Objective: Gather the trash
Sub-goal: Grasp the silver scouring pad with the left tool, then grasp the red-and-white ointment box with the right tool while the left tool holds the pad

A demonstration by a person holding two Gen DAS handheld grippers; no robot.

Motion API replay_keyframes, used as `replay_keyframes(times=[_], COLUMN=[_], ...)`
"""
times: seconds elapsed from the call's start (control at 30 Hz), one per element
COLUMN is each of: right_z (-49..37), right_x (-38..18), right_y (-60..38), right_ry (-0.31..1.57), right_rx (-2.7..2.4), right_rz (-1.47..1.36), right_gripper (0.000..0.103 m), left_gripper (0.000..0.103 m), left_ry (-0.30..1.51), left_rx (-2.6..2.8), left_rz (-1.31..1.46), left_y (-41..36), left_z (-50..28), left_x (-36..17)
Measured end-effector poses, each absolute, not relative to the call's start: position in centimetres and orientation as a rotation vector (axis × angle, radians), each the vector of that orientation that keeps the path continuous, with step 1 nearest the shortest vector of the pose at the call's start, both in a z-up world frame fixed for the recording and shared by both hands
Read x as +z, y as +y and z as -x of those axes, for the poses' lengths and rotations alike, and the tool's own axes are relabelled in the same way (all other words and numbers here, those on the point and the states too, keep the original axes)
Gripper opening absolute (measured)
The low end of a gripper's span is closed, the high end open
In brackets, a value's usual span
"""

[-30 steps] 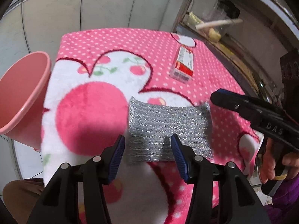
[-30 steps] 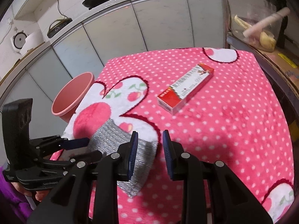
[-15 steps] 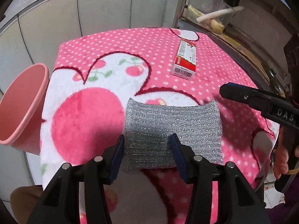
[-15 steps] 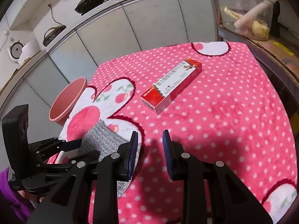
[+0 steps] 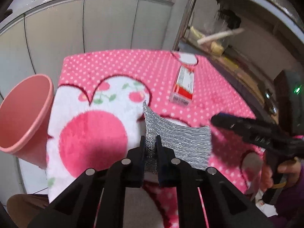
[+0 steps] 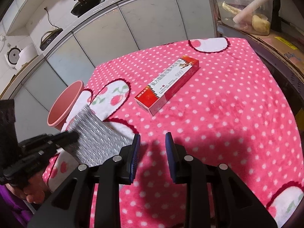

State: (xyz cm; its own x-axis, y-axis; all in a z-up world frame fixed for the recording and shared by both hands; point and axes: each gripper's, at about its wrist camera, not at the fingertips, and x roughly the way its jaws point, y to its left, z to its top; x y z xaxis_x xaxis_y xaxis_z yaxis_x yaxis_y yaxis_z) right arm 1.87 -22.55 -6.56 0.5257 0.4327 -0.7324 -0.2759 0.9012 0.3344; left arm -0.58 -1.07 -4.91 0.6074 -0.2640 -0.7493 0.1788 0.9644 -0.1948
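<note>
Trash is what you are after here, and two pieces of it show on the pink dotted cloth: a silver scouring cloth near the front edge and a red-and-white carton further back, toward the middle. The pink bin stands just off the cloth's left edge, and what can be seen of its inside looks bare, so by my reading nothing has gone in yet. Your left gripper is closing, its jaws nearly together with the near edge of the scouring cloth pinched between them; the sheet is bunched and lifted at that corner, while the rest of it seems to lie on the cloth or close to it. Your right gripper hangs over bare pink cloth, jaws partly apart with nothing between them, and the carton lies well ahead of it, untouched. So the first pick is only just being made. Left for you, as I judge it: carry the scouring cloth over the bin's mouth and drop it, then fetch the carton and do the same.
</note>
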Motion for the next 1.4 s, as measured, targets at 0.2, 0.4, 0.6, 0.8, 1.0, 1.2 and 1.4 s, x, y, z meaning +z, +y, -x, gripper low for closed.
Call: replay_keyframes(times=[0.2,0.4,0.6,0.8,1.0,1.2,1.4], right_z=[-2.3,-3.6,-6.1,-10.1,-13.8,-14.2,-14.1], right_x=[-6.4,-5.7,-4.8,-4.7,-5.9,-5.9,-6.5], right_y=[-22.7,-23.3,-23.1,-21.3,-19.4,-18.1,-18.8], right_ry=[0.924,0.919,0.925,0.963,1.037,1.009,1.016], right_rx=[0.41,0.376,0.348,0.229,0.083,0.018,-0.041], right_rz=[-0.197,-0.246,-0.338,-0.399,-0.357,-0.276,-0.265], right_gripper=[0.028,0.028,0.028,0.047,0.051,0.055,0.055], left_gripper=[0.009,0.009,0.009,0.009,0.009,0.009,0.009], left_ry=[0.824,0.805,0.804,0.804,0.804,0.803,0.801], left_rx=[-0.237,-0.215,-0.211,-0.225,-0.245,-0.262,-0.269], left_rz=[0.152,0.183,0.214,0.256,0.302,0.336,0.359], left_y=[0.5,2.1,3.3,4.2,5.2,6.3,7.0], left_z=[0.3,0.2,0.1,0.0,-0.1,-0.4,-0.6], left_x=[-3.1,-2.9,-3.4,-4.1,-4.8,-5.2,-5.6])
